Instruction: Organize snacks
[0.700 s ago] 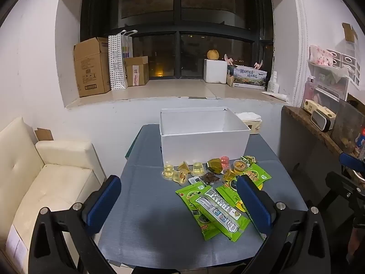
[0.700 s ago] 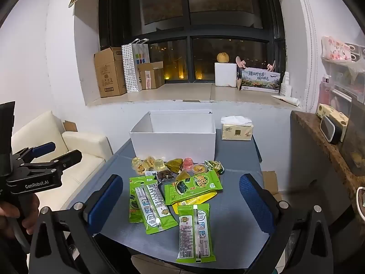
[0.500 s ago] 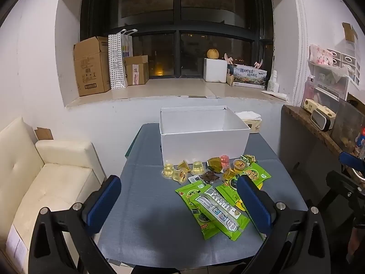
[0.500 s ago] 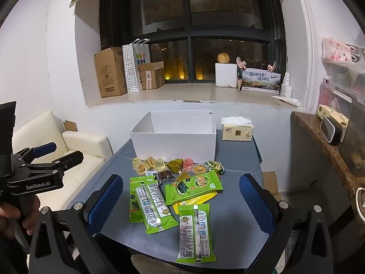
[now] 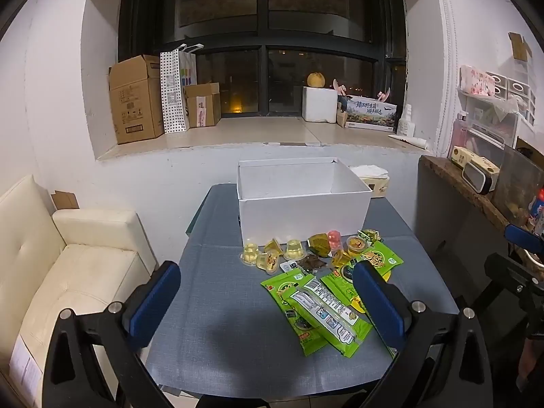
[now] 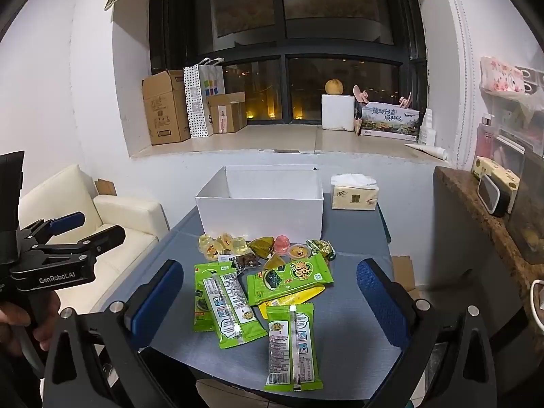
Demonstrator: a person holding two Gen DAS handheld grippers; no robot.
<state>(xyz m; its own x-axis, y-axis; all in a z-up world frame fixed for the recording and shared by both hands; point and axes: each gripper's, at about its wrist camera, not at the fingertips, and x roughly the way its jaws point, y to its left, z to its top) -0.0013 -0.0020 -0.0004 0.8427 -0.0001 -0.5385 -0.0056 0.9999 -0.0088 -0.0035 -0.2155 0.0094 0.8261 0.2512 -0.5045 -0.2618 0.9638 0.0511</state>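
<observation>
An open white box [image 5: 302, 207] [image 6: 261, 212] stands at the back of a blue-grey table [image 5: 217, 306] [image 6: 346, 323]. In front of it lie several small jelly cups [image 5: 272, 255] [image 6: 224, 243] and several green snack packets [image 5: 319, 309] [image 6: 231, 302]. My left gripper [image 5: 272, 302] hangs open above the table's near side, nothing between its blue pads. My right gripper [image 6: 272, 302] is open too, above the packets, holding nothing. The left gripper [image 6: 91, 233] also shows at the left of the right wrist view, held by a hand [image 6: 13, 323].
A tissue pack [image 6: 353, 192] sits right of the box. A cream sofa [image 5: 51, 272] stands left of the table. A wooden counter [image 6: 482, 217] with a clock runs along the right. Cardboard boxes [image 5: 139, 98] and a paper bag line the windowsill.
</observation>
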